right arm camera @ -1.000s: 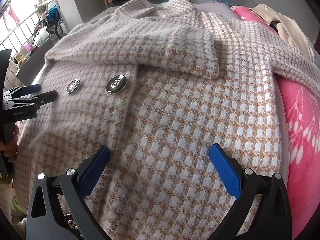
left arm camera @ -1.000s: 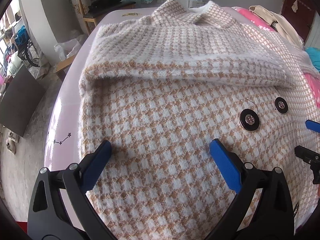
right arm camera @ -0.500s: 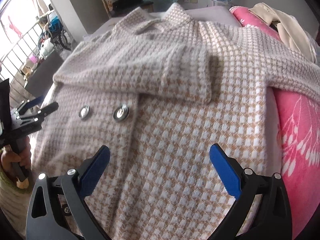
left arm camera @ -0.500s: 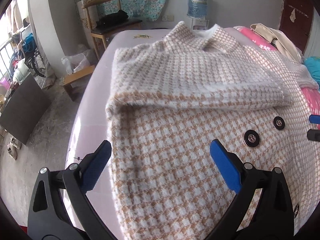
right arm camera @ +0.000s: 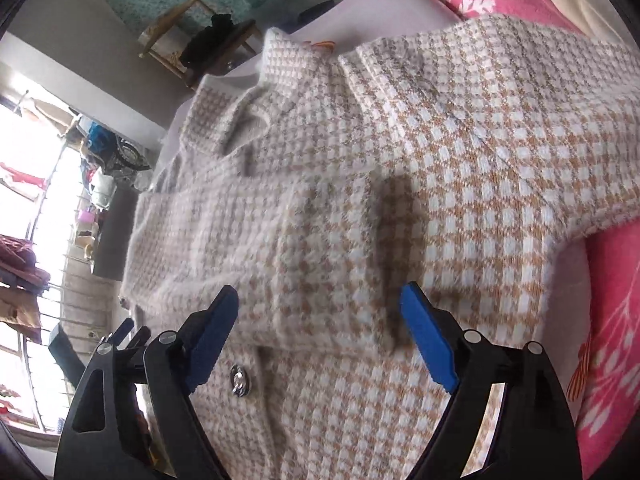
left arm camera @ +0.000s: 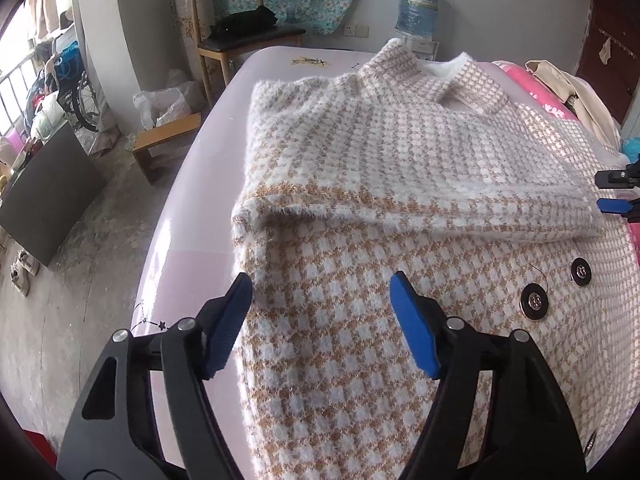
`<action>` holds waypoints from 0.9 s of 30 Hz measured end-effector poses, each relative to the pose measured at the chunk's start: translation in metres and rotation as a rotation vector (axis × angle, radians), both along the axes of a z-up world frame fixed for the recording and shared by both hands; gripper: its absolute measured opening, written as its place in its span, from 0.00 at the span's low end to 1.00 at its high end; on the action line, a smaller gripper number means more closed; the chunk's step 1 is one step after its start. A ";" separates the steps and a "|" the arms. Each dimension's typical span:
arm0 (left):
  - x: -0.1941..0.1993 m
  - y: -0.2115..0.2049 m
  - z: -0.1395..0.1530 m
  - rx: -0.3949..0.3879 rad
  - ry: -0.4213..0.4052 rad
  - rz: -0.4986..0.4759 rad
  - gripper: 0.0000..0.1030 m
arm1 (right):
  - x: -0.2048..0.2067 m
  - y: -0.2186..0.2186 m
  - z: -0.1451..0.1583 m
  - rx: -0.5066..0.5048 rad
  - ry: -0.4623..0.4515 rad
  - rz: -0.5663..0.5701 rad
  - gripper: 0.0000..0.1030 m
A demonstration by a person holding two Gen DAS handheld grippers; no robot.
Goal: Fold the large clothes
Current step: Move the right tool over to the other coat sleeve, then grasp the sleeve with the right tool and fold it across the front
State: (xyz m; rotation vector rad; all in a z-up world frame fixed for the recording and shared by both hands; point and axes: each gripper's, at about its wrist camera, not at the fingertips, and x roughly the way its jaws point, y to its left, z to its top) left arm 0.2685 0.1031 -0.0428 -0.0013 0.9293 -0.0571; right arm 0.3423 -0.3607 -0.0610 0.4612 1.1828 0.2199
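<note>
- The coat [left arm camera: 400,184] lies spread on the bed [left arm camera: 192,208], 1 sleeve [left arm camera: 440,200] folded across its chest, 2 buttons [left arm camera: 531,302] at right.
- Left hand-held gripper [left arm camera: 320,320]: released, jaws closing over the coat's edge, lower centre.
- Right hand-held gripper [right arm camera: 320,332]: released, jaws closing above the sleeve's cuff.

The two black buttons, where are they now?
In the left wrist view the buttons sit at the right on the coat, just below the folded sleeve.
</note>
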 end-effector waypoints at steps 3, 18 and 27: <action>0.000 0.007 -0.002 -0.045 0.000 0.016 0.62 | 0.017 0.001 -0.011 -0.051 0.023 0.001 0.66; 0.032 0.046 -0.007 0.001 0.025 0.121 0.61 | 0.051 0.060 0.036 -0.262 -0.145 0.199 0.08; 0.028 0.046 -0.008 0.026 0.001 0.158 0.54 | 0.081 0.066 0.077 -0.370 -0.371 0.199 0.08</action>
